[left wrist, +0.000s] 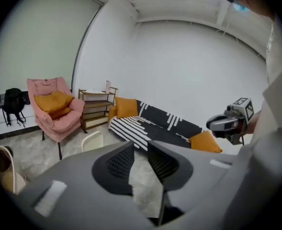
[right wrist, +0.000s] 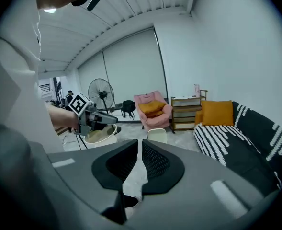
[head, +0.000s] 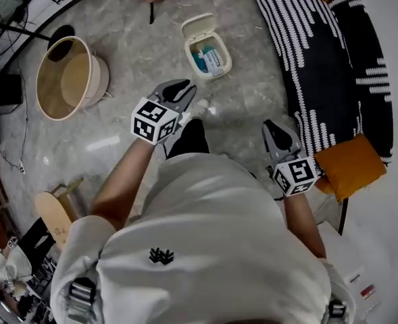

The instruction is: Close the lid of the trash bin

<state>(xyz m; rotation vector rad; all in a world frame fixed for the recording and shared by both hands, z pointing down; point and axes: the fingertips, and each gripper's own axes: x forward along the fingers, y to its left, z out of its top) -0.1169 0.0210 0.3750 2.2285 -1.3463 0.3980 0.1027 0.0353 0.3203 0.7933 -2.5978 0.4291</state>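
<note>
A small white trash bin [head: 211, 54] stands on the grey marble floor, its lid [head: 198, 27] flipped up and back; blue and white rubbish shows inside. In the left gripper view the bin [left wrist: 93, 140] is just past the jaws, and in the right gripper view it [right wrist: 156, 135] sits beyond the tips. My left gripper [head: 180, 90] hovers short of the bin with its jaws slightly apart and empty [left wrist: 140, 147]. My right gripper [head: 274, 131] is held lower right near the sofa, jaws together and empty [right wrist: 140, 145].
A striped black-and-white sofa [head: 334, 59] with an orange cushion [head: 351, 164] lies to the right. A round wicker basket [head: 70, 76] stands on the left, a wooden stool [head: 53, 211] below it. A pink armchair [left wrist: 57, 111] and a fan [right wrist: 100, 92] stand further off.
</note>
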